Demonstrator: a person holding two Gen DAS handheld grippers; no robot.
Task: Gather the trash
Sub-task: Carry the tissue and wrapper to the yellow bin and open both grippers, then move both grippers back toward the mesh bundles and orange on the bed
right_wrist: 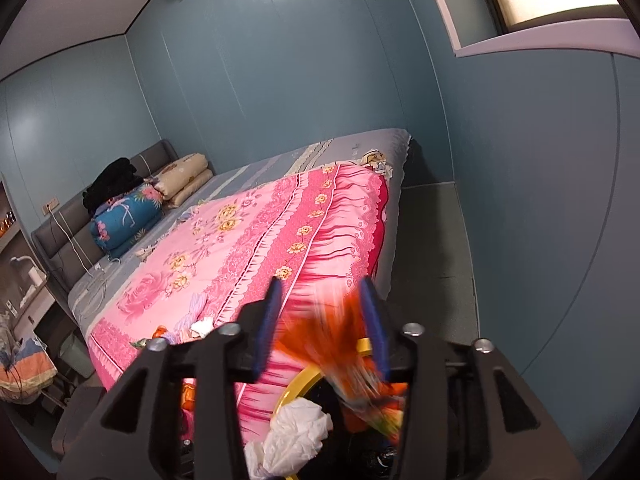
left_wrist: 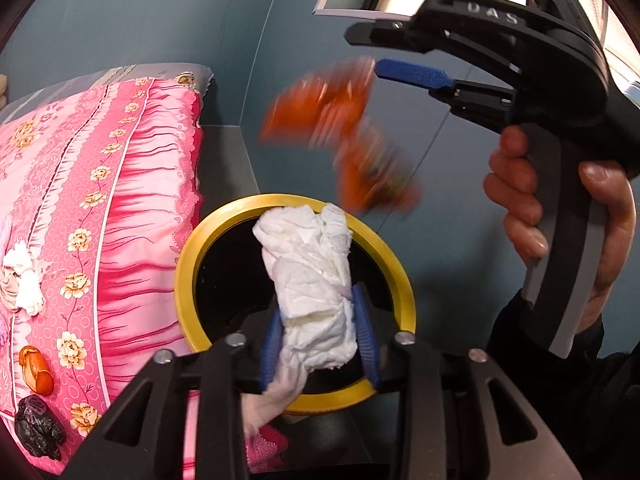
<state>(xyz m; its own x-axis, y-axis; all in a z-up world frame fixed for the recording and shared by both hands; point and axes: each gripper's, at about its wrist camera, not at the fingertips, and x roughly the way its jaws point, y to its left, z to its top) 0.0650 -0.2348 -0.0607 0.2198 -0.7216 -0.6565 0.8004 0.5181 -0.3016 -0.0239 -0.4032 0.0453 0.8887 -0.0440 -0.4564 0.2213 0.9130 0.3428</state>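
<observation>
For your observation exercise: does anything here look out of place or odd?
Yes. An orange wrapper is blurred in mid-air below the open right tool, above the yellow-rimmed bin. Litter lies on the pink bedspread: white tissue, orange scrap, black bag.

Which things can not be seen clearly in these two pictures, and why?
- Orange wrapper: motion-blurred in both views, so its print is unreadable; contact with the right tool is unclear.
- Bin interior: left wrist view, dark and covered by the white tissue in the left tool.
- Black lump on the pink quilt: near the fisheye edge, unidentifiable.
</observation>
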